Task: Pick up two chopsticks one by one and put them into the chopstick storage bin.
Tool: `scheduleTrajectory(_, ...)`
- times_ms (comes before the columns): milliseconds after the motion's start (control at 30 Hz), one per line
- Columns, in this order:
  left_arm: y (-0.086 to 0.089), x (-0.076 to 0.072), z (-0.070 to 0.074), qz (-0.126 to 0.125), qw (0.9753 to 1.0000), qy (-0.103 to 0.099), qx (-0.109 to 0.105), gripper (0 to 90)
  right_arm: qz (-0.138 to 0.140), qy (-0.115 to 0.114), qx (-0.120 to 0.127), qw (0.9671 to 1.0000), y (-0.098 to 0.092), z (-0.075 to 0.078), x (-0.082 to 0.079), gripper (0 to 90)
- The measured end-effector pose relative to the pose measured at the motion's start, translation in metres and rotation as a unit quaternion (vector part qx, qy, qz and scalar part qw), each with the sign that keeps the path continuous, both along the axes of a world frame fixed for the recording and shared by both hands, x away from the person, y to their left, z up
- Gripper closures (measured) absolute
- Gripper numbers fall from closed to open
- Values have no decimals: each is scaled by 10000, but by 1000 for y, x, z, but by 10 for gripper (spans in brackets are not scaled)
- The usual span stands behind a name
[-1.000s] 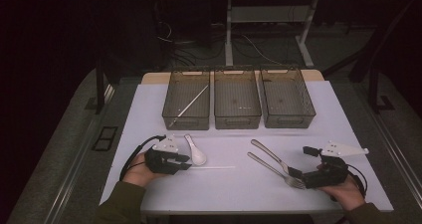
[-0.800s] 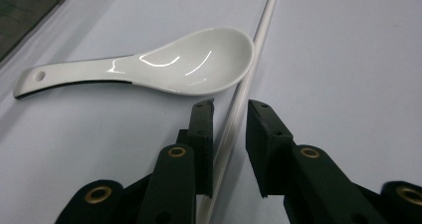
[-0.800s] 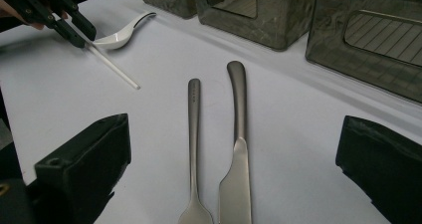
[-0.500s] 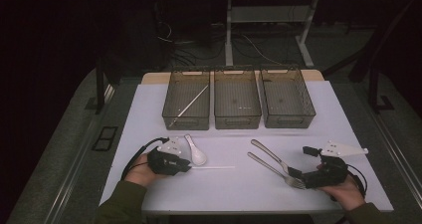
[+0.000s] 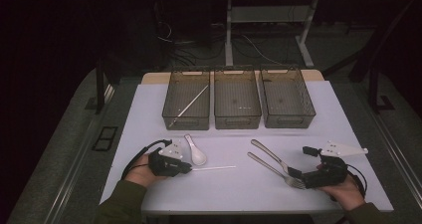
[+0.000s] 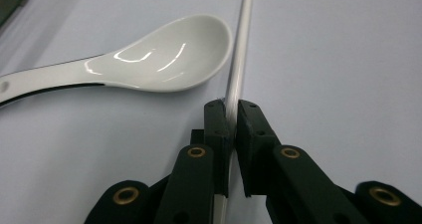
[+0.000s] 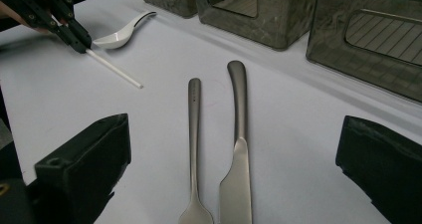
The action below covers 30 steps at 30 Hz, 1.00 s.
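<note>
left tongs (image 6: 231, 115) were clenched on a white chopstick (image 6: 239, 59) lying on the table (image 5: 239, 191), just beside a white spoon (image 6: 149, 59). right tongs (image 7: 234, 164) stood released, straddling a fork (image 7: 194, 134) and knife (image 7: 238, 149).

Lab: dark room, floor cables (image 5: 199, 40), bench frame (image 5: 268, 15).

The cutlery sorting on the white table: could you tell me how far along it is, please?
Done: one thin white stick lies in the left smoked-plastic bin. In hand: the left gripper has its jaws shut on a second white stick. Left: the white ceramic spoon, steel fork and steel knife lie loose; the right gripper is open around them.
</note>
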<state>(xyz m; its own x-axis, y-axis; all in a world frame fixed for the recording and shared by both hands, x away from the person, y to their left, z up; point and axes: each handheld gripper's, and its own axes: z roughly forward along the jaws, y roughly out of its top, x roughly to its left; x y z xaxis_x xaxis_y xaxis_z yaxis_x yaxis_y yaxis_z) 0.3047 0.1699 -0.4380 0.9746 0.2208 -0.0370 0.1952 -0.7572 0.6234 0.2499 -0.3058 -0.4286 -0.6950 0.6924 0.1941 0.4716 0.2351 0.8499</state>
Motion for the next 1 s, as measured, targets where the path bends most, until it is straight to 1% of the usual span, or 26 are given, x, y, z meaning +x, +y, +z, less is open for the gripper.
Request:
scheduleTrajectory(133, -1, -1, 0, -86, 9999, 82, -9, 841, 12, 3, -4, 10000, 0, 0, 0, 9)
scheduleTrajectory(300, -2, -3, 1, -24, 9999, 133, 0, 843, -4, -24, 8, 10000, -1, 1, 0, 9)
scheduleTrajectory(400, -3, -5, 1, -66, 9998, 168, 19, 843, -10, -20, 18, 10000, -2, 1, -1, 9)
scheduleTrajectory(467, -4, -7, 2, -103, 9997, 226, 19, 843, -6, -33, 20, 10000, -2, 2, -1, 9)
scheduleTrajectory(500, -6, -8, 3, -102, 9997, 235, -20, 843, -12, -35, 21, 10000, -3, 2, -1, 9)
scheduleTrajectory(533, -6, -9, 4, -88, 9997, 245, -5, 842, -27, -31, 40, 10000, -3, 2, -1, 9)
scheduleTrajectory(600, -8, -11, 7, -62, 9998, 200, -4, 842, -40, -33, 45, 10000, -3, 2, -1, 9)
scheduleTrajectory(733, -8, -14, 14, -25, 9994, 260, -232, 842, -34, -41, 39, 10000, -3, 2, -1, 9)
scheduleTrajectory(800, -7, -15, 18, -19, 9991, 255, -341, 842, -32, -40, 40, 10000, -3, 2, -1, 9)
scheduleTrajectory(1000, -7, -15, 26, 316, 9983, 209, -448, 842, 11, -64, 26, 10000, -2, 2, -2, 9)
